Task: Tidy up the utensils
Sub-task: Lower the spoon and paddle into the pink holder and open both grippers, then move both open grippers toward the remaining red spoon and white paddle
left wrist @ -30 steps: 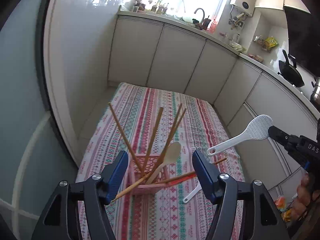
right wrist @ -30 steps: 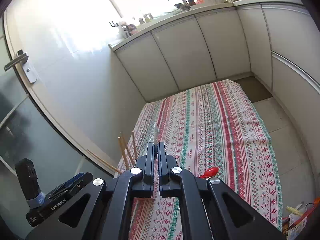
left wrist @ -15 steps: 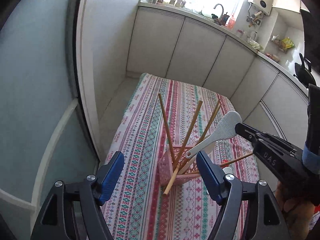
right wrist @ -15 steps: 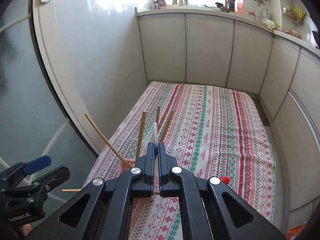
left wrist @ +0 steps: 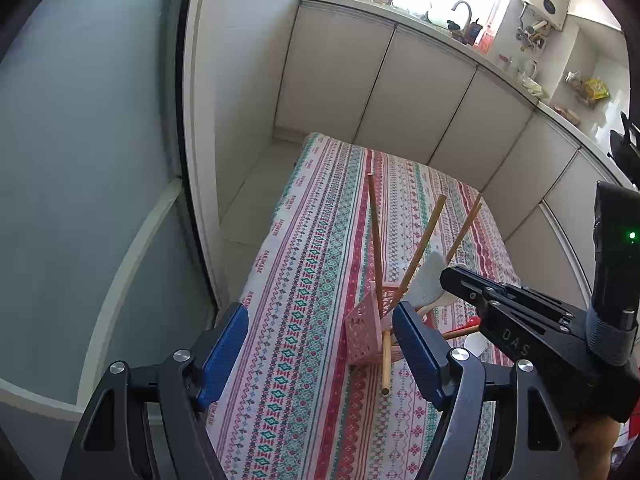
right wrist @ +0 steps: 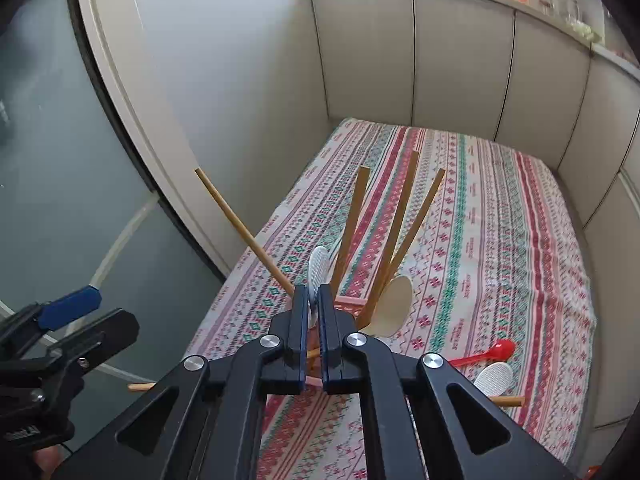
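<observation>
One light, stiff white rice paddle [right wrist: 318, 270] pinched edgewise by right gripper [right wrist: 314, 300] fingers, lower centre; left gripper [left wrist: 320, 334] wide, empty.

A tabletop [right wrist: 500, 216] covered by a striped, patterned cloth in red, green and white runs from the lower middle of both frames up toward the pale cabinet doors. Low in the right wrist frame, a pink plastic lattice basket [left wrist: 366, 334] rests on the cloth, leaning over. Right of it lie a small red plastic spoon [right wrist: 490, 352], a white perforated plastic paddle [right wrist: 494, 378] just below it, and a wooden chopstick [right wrist: 508, 401] lying flat near the cloth's lower right edge.
</observation>
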`<state>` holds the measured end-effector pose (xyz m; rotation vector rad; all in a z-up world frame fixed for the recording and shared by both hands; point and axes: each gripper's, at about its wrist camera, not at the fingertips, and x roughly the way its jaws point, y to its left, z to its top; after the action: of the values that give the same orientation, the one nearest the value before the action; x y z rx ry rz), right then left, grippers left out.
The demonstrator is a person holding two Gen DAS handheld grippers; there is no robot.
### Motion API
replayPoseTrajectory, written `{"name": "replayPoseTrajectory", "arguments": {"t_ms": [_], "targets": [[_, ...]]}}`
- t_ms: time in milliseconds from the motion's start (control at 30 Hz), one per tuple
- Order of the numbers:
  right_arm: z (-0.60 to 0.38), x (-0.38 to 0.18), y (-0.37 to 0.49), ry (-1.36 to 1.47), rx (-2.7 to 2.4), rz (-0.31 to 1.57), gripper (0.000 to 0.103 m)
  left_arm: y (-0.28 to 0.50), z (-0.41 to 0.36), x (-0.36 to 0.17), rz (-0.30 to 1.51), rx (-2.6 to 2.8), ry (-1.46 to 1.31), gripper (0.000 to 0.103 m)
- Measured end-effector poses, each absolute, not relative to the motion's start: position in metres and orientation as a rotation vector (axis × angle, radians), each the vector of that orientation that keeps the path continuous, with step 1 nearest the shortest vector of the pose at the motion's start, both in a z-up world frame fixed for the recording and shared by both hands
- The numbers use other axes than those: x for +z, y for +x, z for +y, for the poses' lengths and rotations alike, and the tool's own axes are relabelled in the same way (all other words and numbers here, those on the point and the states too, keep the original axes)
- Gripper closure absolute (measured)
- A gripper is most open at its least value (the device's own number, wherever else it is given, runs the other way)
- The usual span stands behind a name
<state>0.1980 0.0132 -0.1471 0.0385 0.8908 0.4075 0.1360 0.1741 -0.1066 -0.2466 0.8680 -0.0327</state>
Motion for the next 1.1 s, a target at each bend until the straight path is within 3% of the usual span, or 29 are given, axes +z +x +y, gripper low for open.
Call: {"name": "replayPoseTrajectory", "arguments": {"t_ms": [567,867,1100], "targets": [[-0.086,-0.098,0.145,0.201,0.415,0.813,0.068,0.129,0.110,-0.101,0.855,-0.166,-0.104,0.026],[-0.163,-0.121,0.144,0.249,0.266,0.896,0.053,0.120,0.055,-0.109,0.896,-0.317,0.038,0.026],[-0.225,-0.164,0.150,0.315,0.111,1.051,0.048,0.108,0.000,-0.136,0.982,-0.419,0.240,0.026]]}}
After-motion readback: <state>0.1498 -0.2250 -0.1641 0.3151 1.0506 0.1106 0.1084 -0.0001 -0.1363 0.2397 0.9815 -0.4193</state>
